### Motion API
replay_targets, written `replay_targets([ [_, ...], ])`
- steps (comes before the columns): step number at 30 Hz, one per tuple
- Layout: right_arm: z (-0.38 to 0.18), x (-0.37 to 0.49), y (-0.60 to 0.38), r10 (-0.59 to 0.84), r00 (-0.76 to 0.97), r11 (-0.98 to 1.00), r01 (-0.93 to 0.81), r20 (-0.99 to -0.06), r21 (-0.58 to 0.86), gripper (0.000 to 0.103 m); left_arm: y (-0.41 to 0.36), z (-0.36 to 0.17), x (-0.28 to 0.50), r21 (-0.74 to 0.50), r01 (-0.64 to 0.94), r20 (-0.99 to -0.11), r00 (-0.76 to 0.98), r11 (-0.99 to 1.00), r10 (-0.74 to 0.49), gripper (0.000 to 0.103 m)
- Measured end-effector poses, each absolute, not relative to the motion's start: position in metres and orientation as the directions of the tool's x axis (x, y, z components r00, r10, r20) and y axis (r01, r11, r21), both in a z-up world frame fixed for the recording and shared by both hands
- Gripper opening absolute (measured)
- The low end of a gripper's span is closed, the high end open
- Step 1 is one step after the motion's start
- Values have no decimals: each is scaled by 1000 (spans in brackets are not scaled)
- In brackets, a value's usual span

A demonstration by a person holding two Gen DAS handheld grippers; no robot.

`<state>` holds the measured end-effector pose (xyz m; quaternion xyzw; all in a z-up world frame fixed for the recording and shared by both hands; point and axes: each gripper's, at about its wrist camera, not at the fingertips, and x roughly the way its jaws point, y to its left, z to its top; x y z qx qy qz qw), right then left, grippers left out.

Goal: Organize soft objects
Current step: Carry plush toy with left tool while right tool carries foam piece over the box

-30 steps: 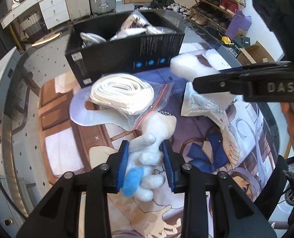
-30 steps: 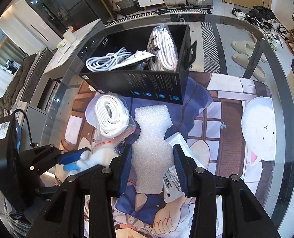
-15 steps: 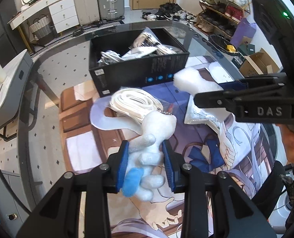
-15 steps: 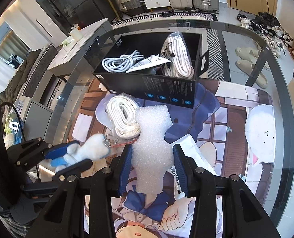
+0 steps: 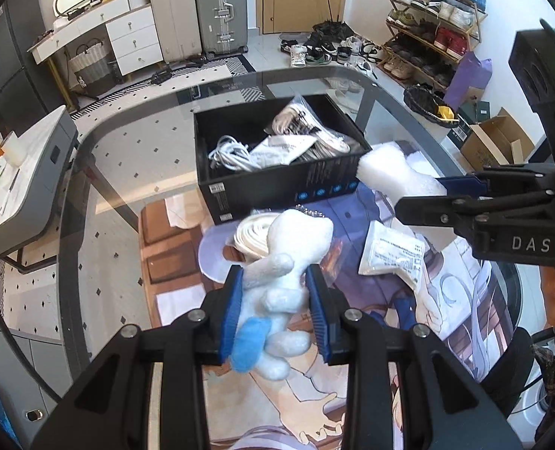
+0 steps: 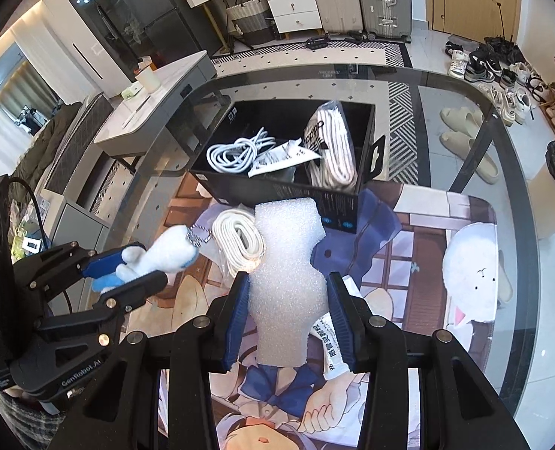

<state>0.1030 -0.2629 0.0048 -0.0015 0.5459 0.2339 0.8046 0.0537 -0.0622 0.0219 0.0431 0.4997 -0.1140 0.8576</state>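
My left gripper (image 5: 275,307) is shut on a white plush toy (image 5: 284,277) with a blue patch and a bead chain, held above the printed mat. From the right wrist view the same left gripper (image 6: 127,268) shows at the left with the plush toy (image 6: 161,253) in it. My right gripper (image 6: 286,318) is shut on a white foam piece (image 6: 286,262), lifted off the mat; that foam piece (image 5: 393,174) also appears beside the black box (image 5: 277,187). The open black box (image 6: 277,187) holds a white cable coil (image 6: 236,155) and bagged items.
A bagged white strap roll (image 6: 240,240) lies on the mat (image 6: 427,243) before the box. A white sachet (image 5: 393,255) lies to its right. The glass table's rim (image 6: 509,150) curves around; shoes, suitcases and a grey cabinet (image 5: 26,187) stand on the floor beyond.
Both grippers have risen with their loads; the table and box look smaller and farther below. The plush toy and foam piece stay gripped as before.
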Motion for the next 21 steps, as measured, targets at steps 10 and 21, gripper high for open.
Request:
replay_targets([
  [10,19,114,-263,384,319,889,-380,-867,254,42,-55,36,68,-37,219,-850,506,975,-146,32],
  [21,41,132,-257,405,345,883,-390,-847,263,42,-54,52,88,-48,217,-834,529,975,-159,32],
])
